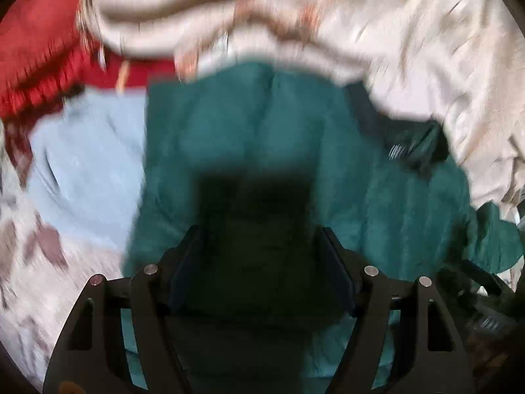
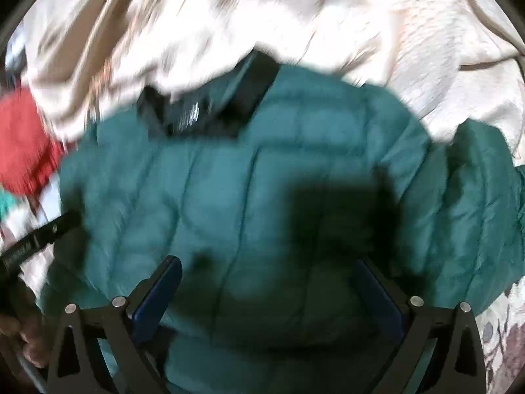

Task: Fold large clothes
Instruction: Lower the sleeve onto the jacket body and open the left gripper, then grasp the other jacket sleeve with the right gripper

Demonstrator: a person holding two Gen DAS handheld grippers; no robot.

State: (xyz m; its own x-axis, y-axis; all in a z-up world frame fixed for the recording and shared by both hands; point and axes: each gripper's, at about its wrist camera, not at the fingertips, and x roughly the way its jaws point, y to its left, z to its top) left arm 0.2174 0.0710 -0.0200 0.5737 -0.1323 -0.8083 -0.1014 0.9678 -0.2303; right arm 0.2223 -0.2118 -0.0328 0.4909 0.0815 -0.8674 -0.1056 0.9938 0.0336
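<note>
Hovering over the green jacket [image 2: 229, 197] on the bed, we hold left gripper [image 1: 262, 262] and right gripper [image 2: 269, 289] open, empty; its slippery padding could unfold if pinched shallowly.

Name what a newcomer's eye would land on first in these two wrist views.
A teal quilted jacket fills the middle of both views, lying right under the open left gripper and open right gripper. Behind it bunches cream fabric. To the left, a red knit garment sits above a pale blue garment.
</note>
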